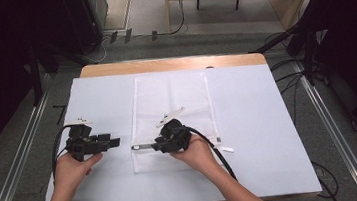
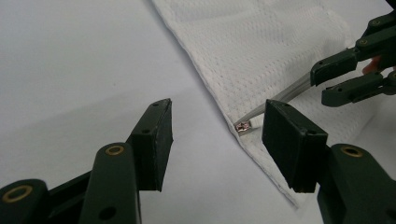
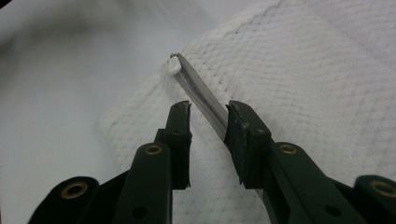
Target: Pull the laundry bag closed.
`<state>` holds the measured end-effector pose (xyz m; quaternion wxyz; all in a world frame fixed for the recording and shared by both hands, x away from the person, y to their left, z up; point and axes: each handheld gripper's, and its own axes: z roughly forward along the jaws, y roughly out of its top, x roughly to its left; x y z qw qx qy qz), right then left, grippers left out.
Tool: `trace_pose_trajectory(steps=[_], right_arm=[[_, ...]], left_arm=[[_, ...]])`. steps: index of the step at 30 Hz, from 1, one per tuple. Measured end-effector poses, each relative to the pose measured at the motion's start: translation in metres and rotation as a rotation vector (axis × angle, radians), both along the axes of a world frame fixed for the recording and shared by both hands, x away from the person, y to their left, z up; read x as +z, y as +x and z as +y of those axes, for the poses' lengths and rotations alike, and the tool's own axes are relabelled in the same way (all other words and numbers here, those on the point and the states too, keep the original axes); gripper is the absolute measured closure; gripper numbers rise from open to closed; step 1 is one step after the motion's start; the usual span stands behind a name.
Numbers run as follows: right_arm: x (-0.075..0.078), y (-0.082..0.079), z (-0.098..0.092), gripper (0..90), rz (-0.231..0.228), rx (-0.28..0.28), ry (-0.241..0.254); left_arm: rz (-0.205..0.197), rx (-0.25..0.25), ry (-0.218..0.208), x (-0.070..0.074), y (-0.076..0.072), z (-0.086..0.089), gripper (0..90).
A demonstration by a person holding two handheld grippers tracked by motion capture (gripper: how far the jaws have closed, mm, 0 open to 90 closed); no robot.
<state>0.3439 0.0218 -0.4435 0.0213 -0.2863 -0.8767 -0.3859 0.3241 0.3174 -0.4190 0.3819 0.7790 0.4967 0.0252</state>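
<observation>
Zipper (image 3: 198, 91) of mesh bag (image 1: 171, 96) is straddled by right hand-held gripper (image 3: 208, 120), unpinched; left hand-held gripper (image 2: 217, 127) is held spread; closing is judged next.

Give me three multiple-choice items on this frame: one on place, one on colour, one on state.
1. Where does the mesh bag lie?
A. in the middle of the table
B. on the floor
C. hanging off the table's right edge

2. What colour is the mesh bag?
A. blue
B. white
C. red

3. How do the left gripper's jaws stand?
A. shut on the bag
B. shut on a cable
C. open, with nothing held

Key:
1. A: the mesh bag lies flat in the middle of the table.
2. B: its netting is white.
3. C: the left gripper shows a wide gap, beside the bag's corner.
</observation>
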Motion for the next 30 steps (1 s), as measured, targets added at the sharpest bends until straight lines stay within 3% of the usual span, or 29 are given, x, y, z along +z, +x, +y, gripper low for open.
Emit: trace_pose_trajectory(steps=[19, 30], right_arm=[[-0.009, -0.003, 0.036, 70.6, 0.023, 0.054, -0.011], [-0.016, 0.0, 0.05, 72.6, 0.058, 0.039, -0.015]], left_arm=[[-0.002, -0.002, 0.001, 0.0, 0.0, 0.001, 43.5], [-0.005, -0.001, 0.003, 0.0, 0.0, 0.001, 43.5]])
